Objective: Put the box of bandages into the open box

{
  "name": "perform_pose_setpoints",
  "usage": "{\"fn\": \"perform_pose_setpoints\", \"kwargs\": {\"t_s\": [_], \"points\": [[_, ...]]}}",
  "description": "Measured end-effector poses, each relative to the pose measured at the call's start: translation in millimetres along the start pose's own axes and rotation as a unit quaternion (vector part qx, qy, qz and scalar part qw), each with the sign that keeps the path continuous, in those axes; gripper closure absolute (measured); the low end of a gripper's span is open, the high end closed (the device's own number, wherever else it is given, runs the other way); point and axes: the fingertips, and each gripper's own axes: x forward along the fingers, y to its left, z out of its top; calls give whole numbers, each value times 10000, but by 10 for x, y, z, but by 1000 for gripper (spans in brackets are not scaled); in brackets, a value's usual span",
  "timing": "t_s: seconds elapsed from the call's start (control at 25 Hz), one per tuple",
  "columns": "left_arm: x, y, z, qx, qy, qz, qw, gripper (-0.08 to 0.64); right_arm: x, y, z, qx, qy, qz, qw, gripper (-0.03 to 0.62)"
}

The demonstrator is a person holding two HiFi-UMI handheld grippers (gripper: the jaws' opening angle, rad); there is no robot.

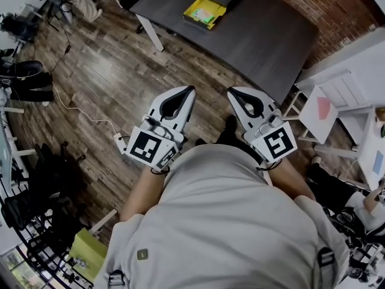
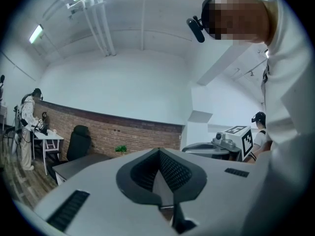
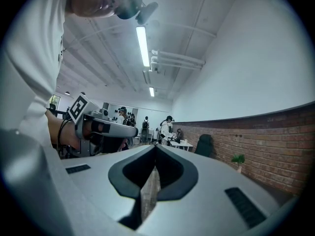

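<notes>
While L tool point(image 1: 192, 89), R tool point(image 1: 230, 91) sit shut | yellow box point(image 1: 204, 11) well ahead

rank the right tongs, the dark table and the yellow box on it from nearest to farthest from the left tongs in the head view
1. right tongs: close beside, just to the right.
2. dark table: further ahead, up the view.
3. yellow box: on the table's far side, farthest.

Bright, even light from ceiling tubes point(image 3: 142, 45), strong fisheye curvature and black corners in both gripper views
</notes>
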Motion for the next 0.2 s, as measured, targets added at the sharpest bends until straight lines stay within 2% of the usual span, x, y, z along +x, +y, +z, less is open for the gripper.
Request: {"fn": "perform_pose_setpoints", "kwargs": {"t_s": [0.2], "points": [[-16, 6, -13, 17, 3, 8, 10000, 545, 12, 19, -21, -8, -11, 12, 10000, 571]]}}
